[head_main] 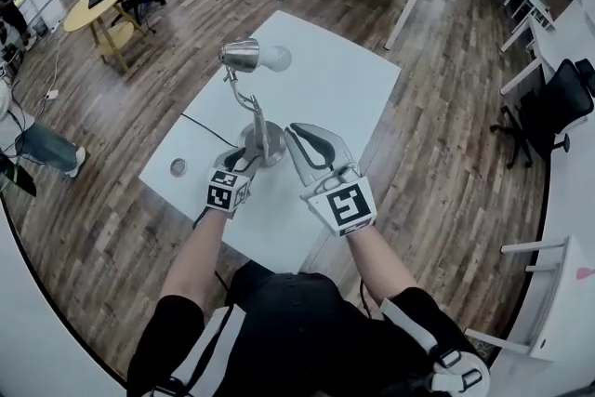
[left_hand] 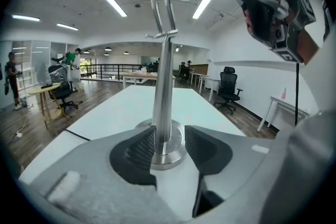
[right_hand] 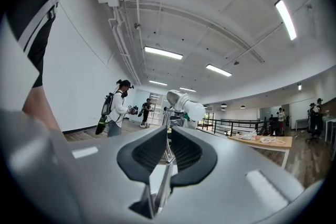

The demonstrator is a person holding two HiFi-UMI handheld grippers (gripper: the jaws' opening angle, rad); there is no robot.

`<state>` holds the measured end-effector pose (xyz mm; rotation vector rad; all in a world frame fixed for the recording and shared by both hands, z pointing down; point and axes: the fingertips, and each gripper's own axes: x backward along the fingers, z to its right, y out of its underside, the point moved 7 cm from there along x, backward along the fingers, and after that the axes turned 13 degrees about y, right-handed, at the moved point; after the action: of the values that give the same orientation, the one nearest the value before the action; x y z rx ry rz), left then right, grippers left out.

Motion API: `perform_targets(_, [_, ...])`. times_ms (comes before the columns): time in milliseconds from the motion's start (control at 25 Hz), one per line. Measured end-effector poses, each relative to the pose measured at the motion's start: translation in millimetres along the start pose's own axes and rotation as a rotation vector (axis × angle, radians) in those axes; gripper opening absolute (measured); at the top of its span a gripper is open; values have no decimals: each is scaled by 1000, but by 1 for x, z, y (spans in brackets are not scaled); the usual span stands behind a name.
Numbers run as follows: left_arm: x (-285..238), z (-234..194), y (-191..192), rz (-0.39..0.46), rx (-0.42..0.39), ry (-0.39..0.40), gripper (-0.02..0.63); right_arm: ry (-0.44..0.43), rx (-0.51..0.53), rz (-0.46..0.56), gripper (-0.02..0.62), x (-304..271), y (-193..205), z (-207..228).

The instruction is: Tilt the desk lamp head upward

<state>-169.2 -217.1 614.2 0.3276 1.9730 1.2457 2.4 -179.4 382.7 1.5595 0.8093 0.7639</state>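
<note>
Two pads (left_hand: 139, 149) around lamp post (left_hand: 161, 86): left gripper view

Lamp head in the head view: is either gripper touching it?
No, the lamp head stands clear, with the left gripper and right gripper down by the base.

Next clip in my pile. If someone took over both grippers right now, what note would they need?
Left gripper: open, jaws either side of the lamp stem just above the base, not clamped.
Right gripper: jaws all but closed, empty, beside the base, clear of the lamp.
Lamp stands on the white table; its head and bulb are up top, untouched.
Done: left gripper placed around the stem.
Left: probably steady the stem, bring the right gripper to the head, tilt it upward.
</note>
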Motion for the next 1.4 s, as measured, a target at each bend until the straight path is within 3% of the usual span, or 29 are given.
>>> perform_targets(120, [27,26,-17,86,5,-61,171,-10,-41,16,20,32,-2,16])
perform_targets(240, [52,59,-23,168,21,-102,31,-29,-50,30,5,70,-9,27])
perform_targets(320, [62,83,-25,229,34,-116,0,-37,-34,33,5,94,-9,36])
perform_targets(480, [77,134,-25,317,35,-144,0,-41,-57,22,5,134,-7,50])
perform_targets(720, [119,192,-28,371,-2,-203,0,-102,-164,3,5,179,-12,49])
perform_targets(960, [172,209,-31,478,75,-205,0,-93,-158,-24,5,206,-11,38])
perform_targets(1280, [240,242,-2,549,43,-257,2,-8,-247,-86,5,245,11,16])
perform_targets(1400, [274,255,12,553,-15,-256,0,6,-281,-94,5,255,16,-9])
